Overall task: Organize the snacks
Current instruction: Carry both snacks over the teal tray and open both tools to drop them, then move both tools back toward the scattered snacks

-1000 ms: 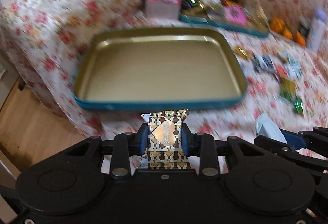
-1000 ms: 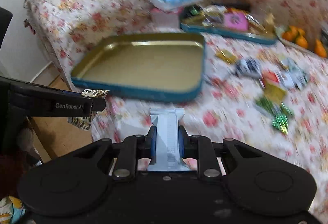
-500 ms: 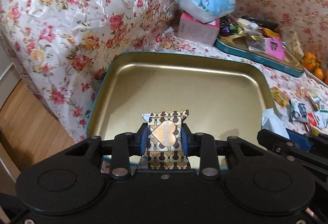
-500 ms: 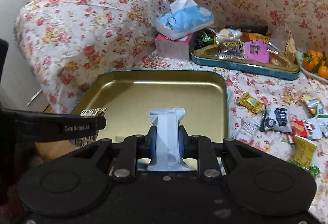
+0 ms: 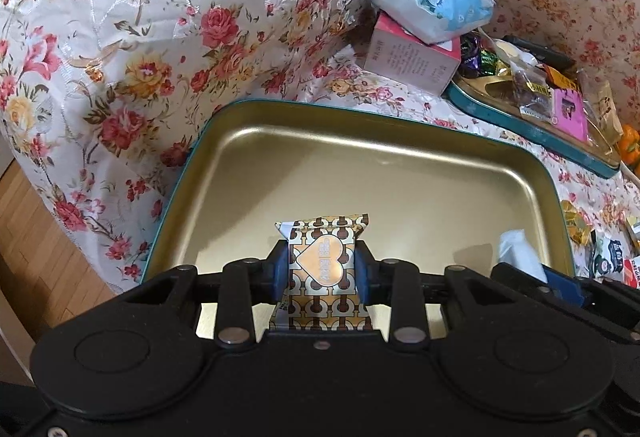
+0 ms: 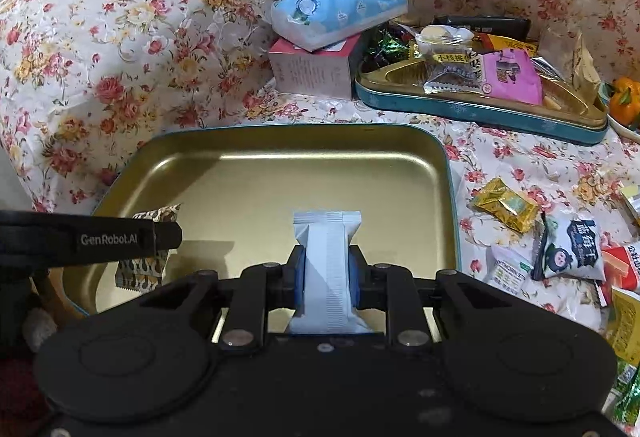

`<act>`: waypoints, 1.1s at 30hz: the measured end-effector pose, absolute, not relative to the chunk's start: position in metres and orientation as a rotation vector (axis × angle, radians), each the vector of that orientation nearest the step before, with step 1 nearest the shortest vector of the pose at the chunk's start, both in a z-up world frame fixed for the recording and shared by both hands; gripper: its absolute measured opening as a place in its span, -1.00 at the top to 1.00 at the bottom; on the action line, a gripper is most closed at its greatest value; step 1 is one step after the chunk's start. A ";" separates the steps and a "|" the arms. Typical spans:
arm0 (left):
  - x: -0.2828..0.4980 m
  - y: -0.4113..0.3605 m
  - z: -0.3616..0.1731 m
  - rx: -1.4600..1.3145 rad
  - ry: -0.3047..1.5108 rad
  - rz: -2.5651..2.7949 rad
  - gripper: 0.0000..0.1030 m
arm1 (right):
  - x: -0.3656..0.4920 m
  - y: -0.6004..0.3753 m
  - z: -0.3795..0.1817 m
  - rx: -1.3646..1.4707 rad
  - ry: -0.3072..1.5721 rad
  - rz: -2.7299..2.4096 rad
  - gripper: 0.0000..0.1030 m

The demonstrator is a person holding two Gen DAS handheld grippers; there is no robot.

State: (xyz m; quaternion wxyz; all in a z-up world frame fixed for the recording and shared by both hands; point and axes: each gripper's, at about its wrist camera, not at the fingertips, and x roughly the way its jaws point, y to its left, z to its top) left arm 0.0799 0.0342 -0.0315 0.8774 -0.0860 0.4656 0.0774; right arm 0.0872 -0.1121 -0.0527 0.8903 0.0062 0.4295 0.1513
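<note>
My left gripper (image 5: pixel 321 264) is shut on a gold-and-brown snack packet with a heart label (image 5: pixel 322 269), held over the near edge of an empty gold tray with a teal rim (image 5: pixel 400 173). My right gripper (image 6: pixel 327 269) is shut on a pale blue-white snack packet (image 6: pixel 327 261) over the same tray (image 6: pixel 280 177). The left gripper with its packet (image 6: pixel 146 261) shows at the left of the right wrist view. The right packet's tip (image 5: pixel 516 249) shows at the right of the left wrist view.
A second teal tray (image 6: pixel 480 109) full of snacks stands behind, beside a pink box (image 6: pixel 316 65) topped by a blue tissue pack (image 6: pixel 336 9). Loose snack packets (image 6: pixel 568 249) lie on the floral cloth at right. Oranges (image 6: pixel 624 101) are far right. Wood floor (image 5: pixel 36 249) is at left.
Both grippers have moved forward with their packets, from in front of the gold tray to over its near edge. Both grips are unchanged.
</note>
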 end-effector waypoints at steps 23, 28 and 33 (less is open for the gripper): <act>0.047 0.039 0.007 -0.145 0.810 0.263 0.08 | 0.052 -0.115 -0.018 -0.044 0.725 0.270 0.06; 0.024 0.025 0.035 -0.098 0.711 0.270 0.08 | 0.028 -0.130 0.003 0.005 0.582 0.204 -0.08; -0.003 -0.006 0.065 0.015 0.576 0.271 0.06 | -0.003 -0.158 0.026 0.118 0.397 0.073 -0.39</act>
